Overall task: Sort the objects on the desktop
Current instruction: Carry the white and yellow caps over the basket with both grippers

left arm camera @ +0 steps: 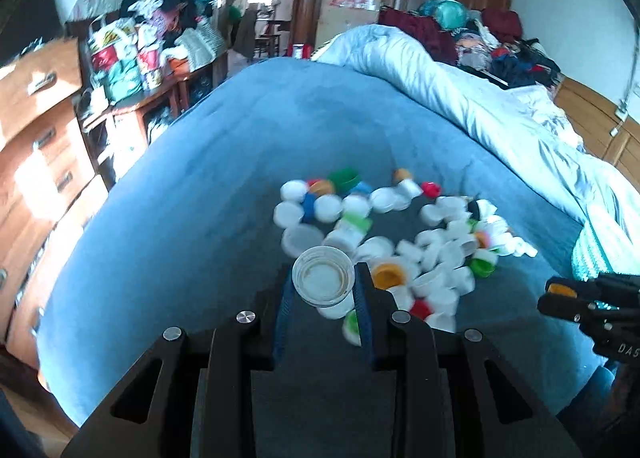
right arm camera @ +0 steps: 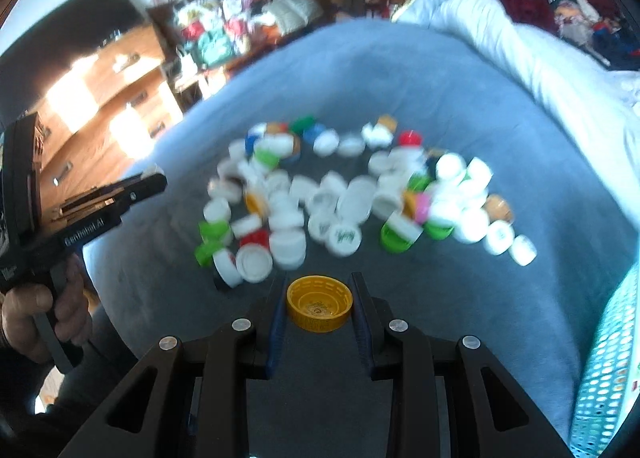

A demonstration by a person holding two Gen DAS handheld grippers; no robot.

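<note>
Above the heap of caps point(right arm camera: 344, 194) on the blue bed point(left arm camera: 200, 178), the left gripper point(left arm camera: 323, 290) pinches a clear cap point(left arm camera: 323, 278) and the right gripper point(right arm camera: 319, 304) a yellow cap point(right arm camera: 319, 302), both rim-held, probably light, stiff and slippery.

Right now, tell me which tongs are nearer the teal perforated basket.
Right. The right tongs, shut on a yellow cap, have the teal basket just off their right side. The left tongs, shut on a clear cap, sit further left.
</note>
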